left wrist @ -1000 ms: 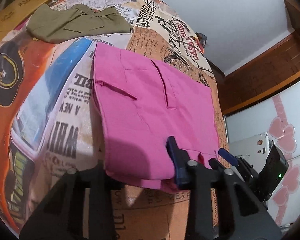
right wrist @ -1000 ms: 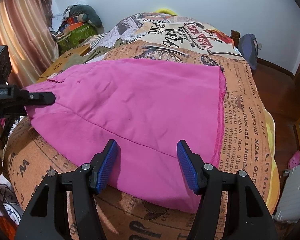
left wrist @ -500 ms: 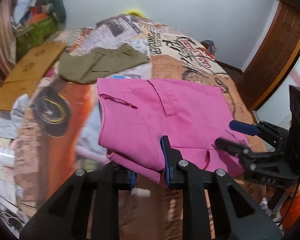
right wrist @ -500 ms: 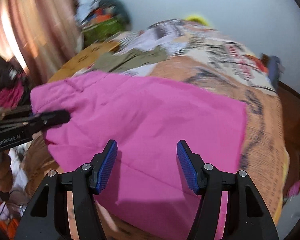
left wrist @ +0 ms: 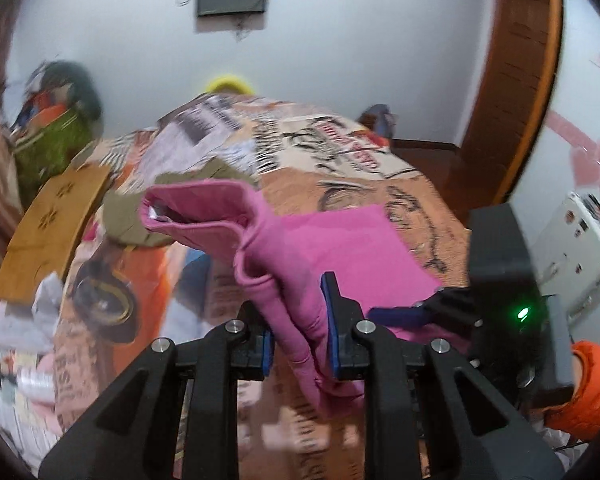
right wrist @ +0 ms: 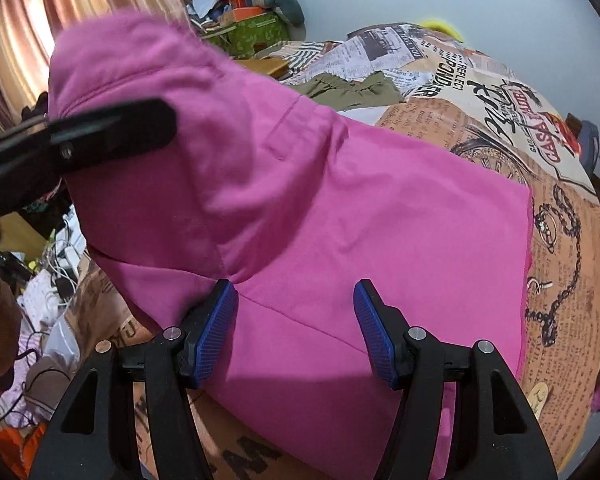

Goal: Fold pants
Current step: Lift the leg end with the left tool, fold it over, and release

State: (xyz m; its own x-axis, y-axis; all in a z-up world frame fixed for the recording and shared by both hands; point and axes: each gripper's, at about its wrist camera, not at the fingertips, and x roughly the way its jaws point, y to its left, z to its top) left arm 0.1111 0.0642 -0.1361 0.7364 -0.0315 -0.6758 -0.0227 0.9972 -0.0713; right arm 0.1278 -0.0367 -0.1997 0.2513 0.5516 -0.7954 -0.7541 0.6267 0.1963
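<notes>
Pants (right wrist: pixel 340 216), bright pink, are lying on a newspaper-print bed (right wrist: pixel 560 240), one end lifting up. Left gripper (left wrist: pixel 298 334) is clenching that bunched end; right gripper (right wrist: pixel 296 332) is hovering over the fabric, jaws released.

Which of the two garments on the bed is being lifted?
The pink pants: the left tool is shut on a bunched end, raising it off the bed. The olive garment lies flat farther back, untouched.
</notes>
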